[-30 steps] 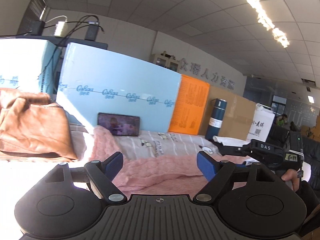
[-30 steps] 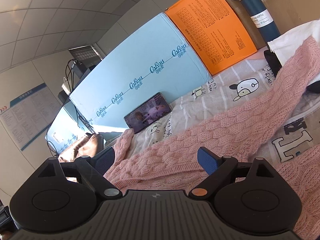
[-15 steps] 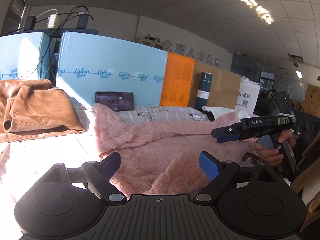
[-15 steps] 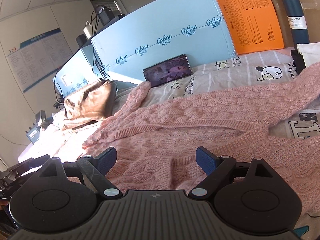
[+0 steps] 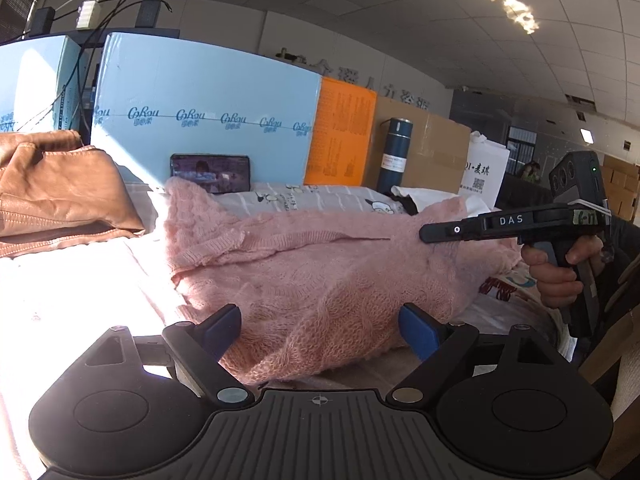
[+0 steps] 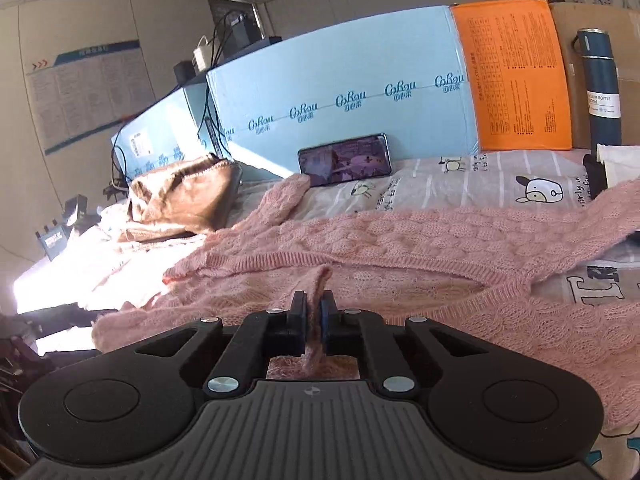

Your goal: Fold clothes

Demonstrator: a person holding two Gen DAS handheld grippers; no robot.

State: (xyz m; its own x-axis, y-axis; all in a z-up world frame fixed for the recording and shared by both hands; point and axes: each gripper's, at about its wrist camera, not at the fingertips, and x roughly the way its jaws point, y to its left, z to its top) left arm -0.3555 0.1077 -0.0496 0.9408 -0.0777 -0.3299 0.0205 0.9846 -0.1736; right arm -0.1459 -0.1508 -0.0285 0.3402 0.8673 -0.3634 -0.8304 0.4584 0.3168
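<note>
A: Where does the left wrist view look from?

B: From just behind its own fingers [image 5: 420, 330], low over the bed, facing the blue foam board [image 5: 208, 116] at the back. The pink sweater [image 5: 320, 280] lies close in front.

A: And the right wrist view?

B: Also low and close, facing the same board [image 6: 352, 92] from further right, its fingers [image 6: 298, 312] right at the sweater [image 6: 400, 248].

A: What do they share?

B: Sweater, board, phone [image 5: 210, 172], orange sheet [image 5: 340, 136], blue bottle [image 5: 394, 154], brown jacket [image 5: 52, 192].
</note>
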